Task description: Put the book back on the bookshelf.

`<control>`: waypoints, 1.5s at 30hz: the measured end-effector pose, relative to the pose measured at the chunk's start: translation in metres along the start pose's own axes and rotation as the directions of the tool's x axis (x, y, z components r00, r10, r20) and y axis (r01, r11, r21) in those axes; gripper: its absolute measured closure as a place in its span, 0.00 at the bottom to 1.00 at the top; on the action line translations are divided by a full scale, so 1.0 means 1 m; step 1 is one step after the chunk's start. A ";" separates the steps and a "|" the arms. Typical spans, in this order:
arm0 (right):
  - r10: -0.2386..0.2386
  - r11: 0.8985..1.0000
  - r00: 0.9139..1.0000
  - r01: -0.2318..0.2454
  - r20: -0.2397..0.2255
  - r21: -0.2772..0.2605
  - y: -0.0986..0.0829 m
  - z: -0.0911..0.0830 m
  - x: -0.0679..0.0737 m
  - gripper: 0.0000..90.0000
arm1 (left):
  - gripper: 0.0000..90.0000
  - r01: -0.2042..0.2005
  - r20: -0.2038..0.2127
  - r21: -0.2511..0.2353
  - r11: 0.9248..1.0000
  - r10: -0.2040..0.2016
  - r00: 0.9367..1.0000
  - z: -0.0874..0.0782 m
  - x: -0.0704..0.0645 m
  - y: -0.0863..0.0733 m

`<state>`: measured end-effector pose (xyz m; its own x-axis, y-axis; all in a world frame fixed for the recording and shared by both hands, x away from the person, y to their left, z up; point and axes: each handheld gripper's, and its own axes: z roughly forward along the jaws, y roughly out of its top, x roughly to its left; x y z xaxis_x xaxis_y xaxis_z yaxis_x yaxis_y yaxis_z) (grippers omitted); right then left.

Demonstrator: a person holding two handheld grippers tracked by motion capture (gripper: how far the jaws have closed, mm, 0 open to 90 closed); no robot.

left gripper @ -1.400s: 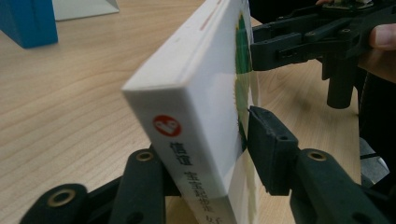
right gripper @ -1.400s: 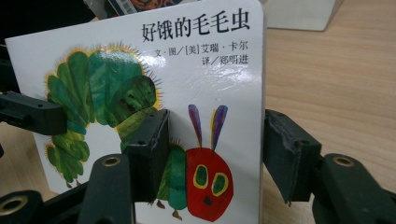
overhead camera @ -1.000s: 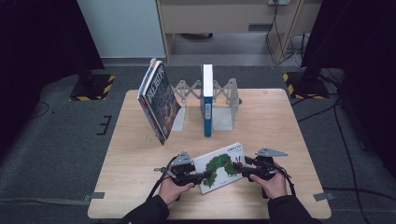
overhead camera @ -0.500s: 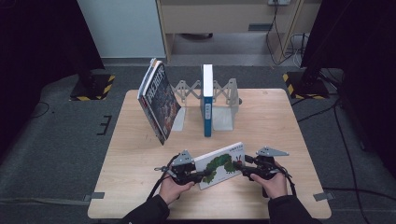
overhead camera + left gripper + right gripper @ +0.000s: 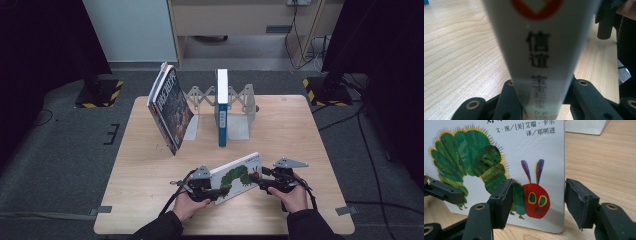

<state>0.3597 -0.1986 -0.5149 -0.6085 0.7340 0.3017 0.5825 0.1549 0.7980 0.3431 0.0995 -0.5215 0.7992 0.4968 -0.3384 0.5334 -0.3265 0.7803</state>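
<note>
A white picture book with a green caterpillar on its cover (image 5: pixel 239 175) (image 5: pixel 499 157) is held tilted up off the wooden table (image 5: pixel 145 185) near the front edge. My left gripper (image 5: pixel 211 192) (image 5: pixel 541 86) is shut on the book's spine (image 5: pixel 541 45), which carries printed characters. My right gripper (image 5: pixel 265 184) (image 5: pixel 540 200) stands open at the book's opposite end: one jaw lies in front of the cover beside the red caterpillar head, the other is just past the book's edge with a gap. A hand holds each gripper.
At the back of the table stands a metal folding book rack (image 5: pixel 242 102) with a blue-and-white book (image 5: pixel 221 107) upright in it. A large dark-covered book (image 5: pixel 170 107) leans at the rack's left end. Bare wood lies left and right of the hands.
</note>
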 end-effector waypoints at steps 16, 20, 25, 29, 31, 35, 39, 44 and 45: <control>0.012 1.000 0.998 -0.012 0.054 -0.015 0.002 -0.006 -0.006 0.41 | 0.83 0.042 -0.002 -0.053 0.998 -0.043 0.999 -0.014 -0.006 0.015; 0.017 1.000 0.997 -0.016 0.078 -0.014 0.002 -0.007 -0.008 0.40 | 0.83 0.073 -0.006 -0.060 0.996 -0.073 0.997 -0.019 -0.006 0.019; 0.013 1.000 0.988 -0.013 0.152 0.001 0.000 -0.010 -0.014 0.34 | 0.83 0.083 -0.025 -0.079 0.993 -0.085 0.996 -0.028 -0.004 0.025; -0.009 0.999 0.972 0.000 0.235 0.039 -0.002 -0.015 -0.023 0.30 | 0.83 0.088 -0.037 -0.094 0.992 -0.092 0.995 -0.034 -0.003 0.029; -0.014 0.998 0.960 -0.001 0.280 0.055 -0.003 -0.017 -0.027 0.27 | 0.83 0.086 -0.038 -0.106 0.991 -0.091 0.995 -0.037 -0.002 0.030; -0.034 0.995 0.943 0.000 0.332 0.104 -0.006 -0.019 -0.036 0.23 | 0.83 0.088 -0.050 -0.122 0.989 -0.095 0.994 -0.043 -0.002 0.036; -0.043 0.990 0.930 -0.009 0.366 0.139 -0.008 -0.019 -0.041 0.21 | 0.83 0.075 -0.080 -0.143 0.987 -0.088 0.993 -0.050 -0.002 0.041; -0.057 0.985 0.924 -0.009 0.377 0.171 -0.011 -0.018 -0.043 0.20 | 0.83 0.070 -0.100 -0.169 0.983 -0.087 0.991 -0.055 -0.001 0.048; -0.057 0.984 0.924 -0.013 0.379 0.179 -0.011 -0.017 -0.043 0.19 | 0.83 0.065 -0.109 -0.171 0.983 -0.084 0.990 -0.055 -0.002 0.050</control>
<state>0.3703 -0.2434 -0.5281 -0.3910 0.9197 0.0352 0.6772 0.2616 0.6877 0.3530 0.1266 -0.4534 0.7164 0.6070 -0.3439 0.5291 -0.1514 0.8350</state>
